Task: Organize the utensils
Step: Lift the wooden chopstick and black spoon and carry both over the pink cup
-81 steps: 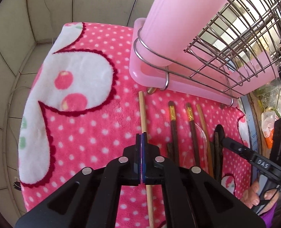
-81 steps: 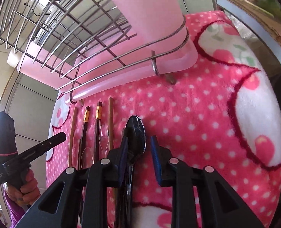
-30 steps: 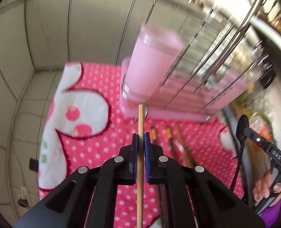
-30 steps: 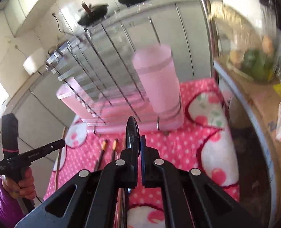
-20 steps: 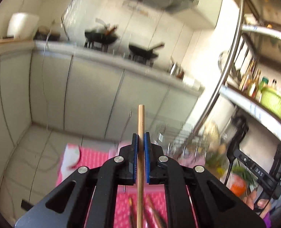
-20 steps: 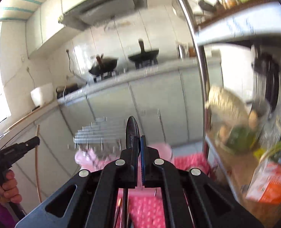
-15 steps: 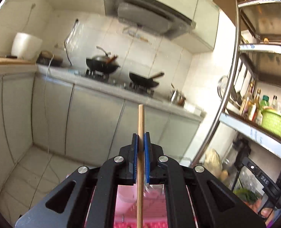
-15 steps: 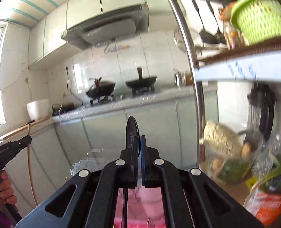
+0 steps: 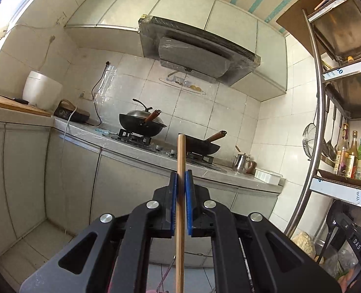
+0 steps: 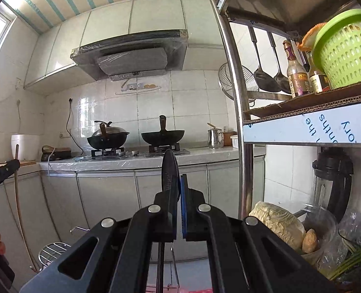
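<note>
The left claw (image 9: 180, 183) is clamped on a pale round wooden chopstick (image 9: 180, 214), held upright in front of the black wok (image 9: 200, 146) on the stove. The right claw (image 10: 176, 195) pinches a black plastic spoon (image 10: 169, 171), its bowl upright below that wok.

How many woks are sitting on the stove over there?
2. The lidded wok sits on the left burner; the open wok sits on the right burner, partly behind the wooden chopstick in the left wrist view. Nothing suggests a hidden third.
</note>
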### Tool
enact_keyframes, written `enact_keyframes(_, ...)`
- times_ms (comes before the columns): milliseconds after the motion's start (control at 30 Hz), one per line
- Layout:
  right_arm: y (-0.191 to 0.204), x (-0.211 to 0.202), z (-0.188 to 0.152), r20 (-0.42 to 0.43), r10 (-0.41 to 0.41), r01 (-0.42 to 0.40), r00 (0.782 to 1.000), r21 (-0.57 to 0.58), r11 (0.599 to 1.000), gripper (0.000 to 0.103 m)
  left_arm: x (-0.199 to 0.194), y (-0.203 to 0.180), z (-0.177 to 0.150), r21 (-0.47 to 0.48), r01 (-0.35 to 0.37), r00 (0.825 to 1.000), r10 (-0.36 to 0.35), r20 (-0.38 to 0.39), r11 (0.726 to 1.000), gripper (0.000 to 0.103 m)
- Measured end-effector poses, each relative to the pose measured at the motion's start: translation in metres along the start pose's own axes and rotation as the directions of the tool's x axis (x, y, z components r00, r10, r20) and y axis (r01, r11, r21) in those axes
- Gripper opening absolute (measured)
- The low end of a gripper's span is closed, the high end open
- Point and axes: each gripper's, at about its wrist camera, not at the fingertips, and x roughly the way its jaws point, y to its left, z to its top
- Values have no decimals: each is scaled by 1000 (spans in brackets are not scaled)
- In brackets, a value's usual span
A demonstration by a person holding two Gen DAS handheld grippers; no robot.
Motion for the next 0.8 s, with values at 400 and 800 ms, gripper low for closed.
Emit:
enact_keyframes(400, -8, 13, -58, -159, 27, -22, 987, 31, 999, 2, 8, 4, -48, 104, 33, 996, -24, -90, 994, 6)
enact_keyframes(800, -14, 14, -88, -398, 56, -32, 916, 67, 997, 5, 5, 16, -88, 88, 83, 914, -40, -403, 993, 6)
